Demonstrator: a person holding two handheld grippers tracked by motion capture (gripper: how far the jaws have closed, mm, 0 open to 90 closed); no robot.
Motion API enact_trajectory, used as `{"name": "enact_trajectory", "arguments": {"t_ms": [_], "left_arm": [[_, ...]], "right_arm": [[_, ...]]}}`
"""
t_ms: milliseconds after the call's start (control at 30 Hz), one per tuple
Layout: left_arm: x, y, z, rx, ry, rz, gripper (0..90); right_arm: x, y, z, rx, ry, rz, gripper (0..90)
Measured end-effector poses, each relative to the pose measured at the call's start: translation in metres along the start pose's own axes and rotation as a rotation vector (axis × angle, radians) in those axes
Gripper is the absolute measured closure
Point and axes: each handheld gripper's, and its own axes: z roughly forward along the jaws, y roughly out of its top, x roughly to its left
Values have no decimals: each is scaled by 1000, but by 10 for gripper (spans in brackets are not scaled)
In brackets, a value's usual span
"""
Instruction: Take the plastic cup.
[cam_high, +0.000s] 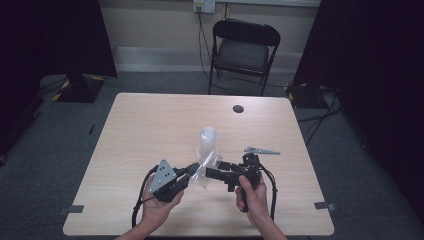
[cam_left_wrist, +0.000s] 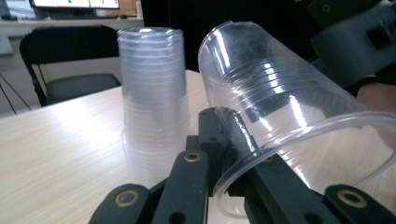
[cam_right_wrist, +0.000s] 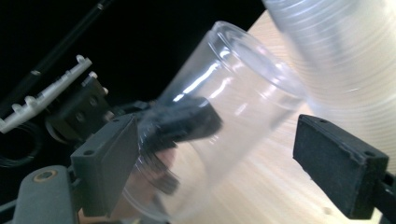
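Wooden table | left gripper clamps cup rim | right gripper apart, astride cup

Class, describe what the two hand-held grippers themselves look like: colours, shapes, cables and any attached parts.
Both are black, boxy plastic tools. The left gripper carries a grey three-cornered plate dotted with small marks, and a black cable trails from it. Its linkage arms have brass-coloured rivets. The right gripper has flat rectangular black pads and its own black cable.

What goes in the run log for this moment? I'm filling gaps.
left gripper: shut on single cup rim | right gripper: open around it | cup stack: upright on table
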Motion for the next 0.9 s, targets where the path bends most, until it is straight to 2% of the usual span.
{"name": "enact_trajectory", "arguments": {"t_ms": [133,267,433,467,567,600,667,767,867,900], "left_arm": [[5,1,-3,13,-8,-34,889],[4,2,-5,25,3,-22,888],[6,2,-5,40,-9,-17,888],[6,2,-5,43,-21,-18,889],[8,1,-3,79,-40,-19,891],[9,1,-3,92,-47,-30,892],[10,2,-2,110,-35,-30,895],[12,3,-2,158,-60,-68,898],[14,5,-2,185,-86,-86,899],[14,6,-3,196,-86,-79,899]], "right_arm": [[-1,0,-1,5,-26,-38,144],[-1,-1,-1,6,-43,-73,147],[-1,-1,-3,18,-80,-135,152],[0,-1,-3,20,-91,-138,156],[1,-2,-4,23,-118,-171,154],[1,-2,-4,26,-123,-180,154],[2,-3,-5,25,-141,-197,157],[4,-4,-4,31,-180,-228,157],[6,-4,-3,50,-179,-246,158],[7,-5,-3,51,-183,-262,158]]}}
